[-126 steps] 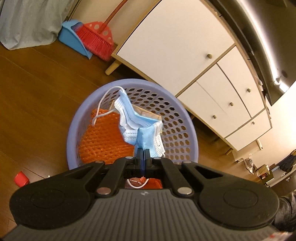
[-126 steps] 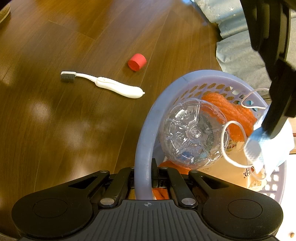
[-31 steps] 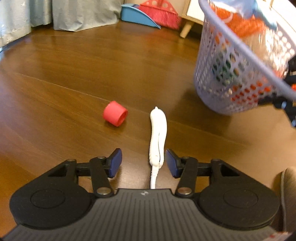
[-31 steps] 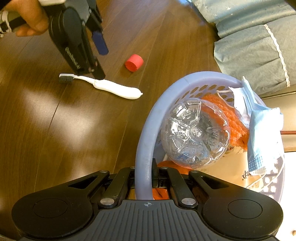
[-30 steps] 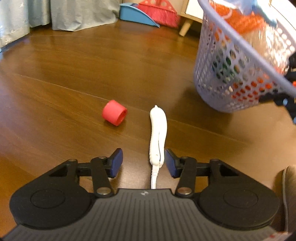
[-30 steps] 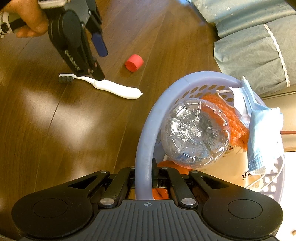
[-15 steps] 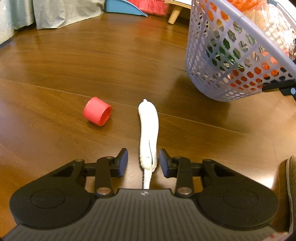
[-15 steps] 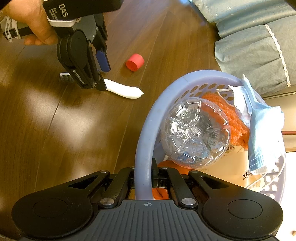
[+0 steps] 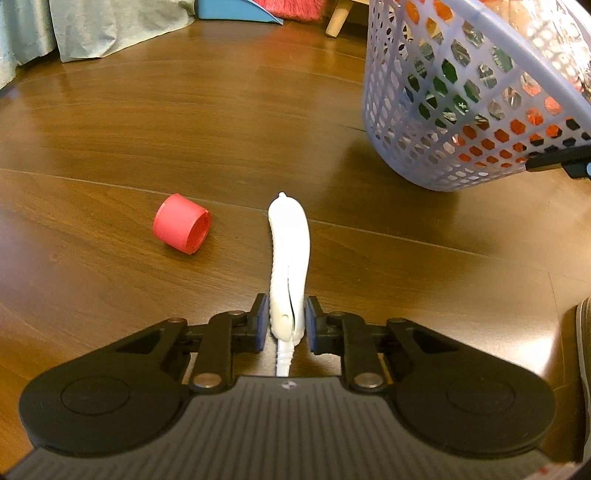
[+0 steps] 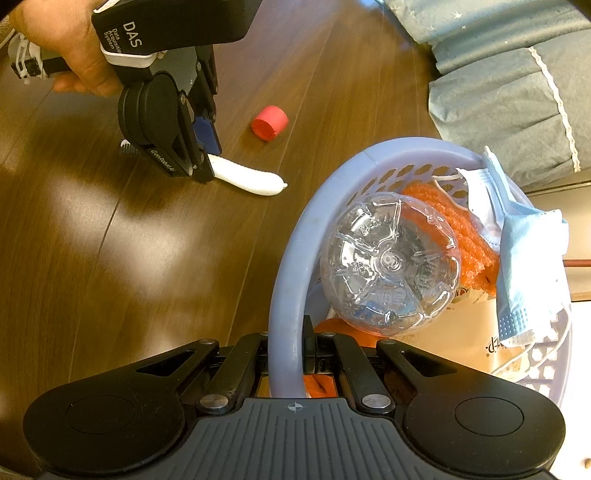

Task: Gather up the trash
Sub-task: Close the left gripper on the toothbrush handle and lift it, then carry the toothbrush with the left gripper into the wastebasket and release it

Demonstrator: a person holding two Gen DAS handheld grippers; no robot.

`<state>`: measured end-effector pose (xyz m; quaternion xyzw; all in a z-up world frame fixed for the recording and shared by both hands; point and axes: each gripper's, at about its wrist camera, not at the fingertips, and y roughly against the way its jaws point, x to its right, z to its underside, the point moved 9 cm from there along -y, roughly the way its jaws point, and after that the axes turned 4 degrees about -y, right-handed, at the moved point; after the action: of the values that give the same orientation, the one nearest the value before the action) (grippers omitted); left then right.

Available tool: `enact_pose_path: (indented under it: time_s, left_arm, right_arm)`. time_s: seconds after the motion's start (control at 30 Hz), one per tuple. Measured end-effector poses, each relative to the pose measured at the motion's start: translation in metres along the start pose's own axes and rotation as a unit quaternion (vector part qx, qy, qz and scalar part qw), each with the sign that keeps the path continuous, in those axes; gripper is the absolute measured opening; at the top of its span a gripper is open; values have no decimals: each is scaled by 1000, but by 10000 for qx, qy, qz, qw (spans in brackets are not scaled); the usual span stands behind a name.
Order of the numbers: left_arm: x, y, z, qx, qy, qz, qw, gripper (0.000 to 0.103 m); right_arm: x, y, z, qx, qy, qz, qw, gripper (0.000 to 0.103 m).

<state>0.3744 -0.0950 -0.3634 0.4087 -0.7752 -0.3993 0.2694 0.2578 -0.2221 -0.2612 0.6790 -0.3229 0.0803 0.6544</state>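
Left tool [image 9: 283, 320]: blue pads closed in on the thick end of the white toothbrush [image 9: 289, 258], one pad at each side and no gap visible. Handle runs straight ahead from the pads, lying on the wood floor [image 9: 184, 122]; thin neck passes back under the tool body. In the right wrist view the same tool [image 10: 208, 162] is tipped down onto the toothbrush [image 10: 247, 177], a hand [image 10: 70, 48] gripping its body; bristle head [image 10: 127, 147] just shows behind the tool. Cannot tell whether the toothbrush is lifted off the floor at all.

Right tool [image 10: 286, 350]: clamped on the rim of the lilac basket [image 10: 288, 258], rim pinched between the two fingers. Basket hangs tilted, clear of the floor in the left wrist view [image 9: 406, 122].

Basket contents, near to far: clear bottle [image 10: 388, 262], base up, against the near rim; orange mesh [image 10: 458, 229] behind it; beige paper bag [image 10: 443, 343] to the right; blue mask [image 10: 524, 266] draped over the far rim, ear loops trailing.

Floor beyond the toothbrush: red cap [image 9: 181, 229] on its side, open end toward the toothbrush, just left of the handle tip, not touching. Also seen in the right wrist view [image 10: 269, 122].

Farther: grey fabric [image 9: 110, 26] along the floor edge, blue dustpan [image 9: 236, 11] and red broom bristles [image 9: 291, 3], a wooden furniture leg [image 9: 338, 20]. Right wrist view shows blue-grey bedding [image 10: 509, 92] past the basket.
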Motion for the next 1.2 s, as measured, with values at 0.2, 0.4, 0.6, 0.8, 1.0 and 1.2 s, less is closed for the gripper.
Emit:
enact_pose_path:
  time_s: [0.2, 0.4, 0.6, 0.8, 1.0, 1.2]
  left_arm:
    - [-2, 6, -1, 52, -13, -65, 10000, 16]
    - [-9, 22, -6, 168, 356, -74, 9992, 16]
    - [-20, 55, -26, 481, 766, -29, 9959, 16]
    - [-24, 91, -54, 870, 967, 52, 9915, 16]
    - [-20, 119, -81, 1176, 977, 201, 9880, 16]
    - [-15, 141, -104, 1420, 927, 407, 9847, 16]
  right_arm:
    - [0, 0, 1, 3, -8, -5, 10000, 0]
    - [1, 0, 2, -1, -19, -3, 10000, 0]
    - [1, 0, 2, -2, -21, -3, 10000, 0]
    - [1, 1, 2, -1, -35, -6, 10000, 0]
    - [2, 2, 3, 3, -40, -10, 10000, 0]
    - [2, 2, 2, 5, -40, -10, 10000, 0]
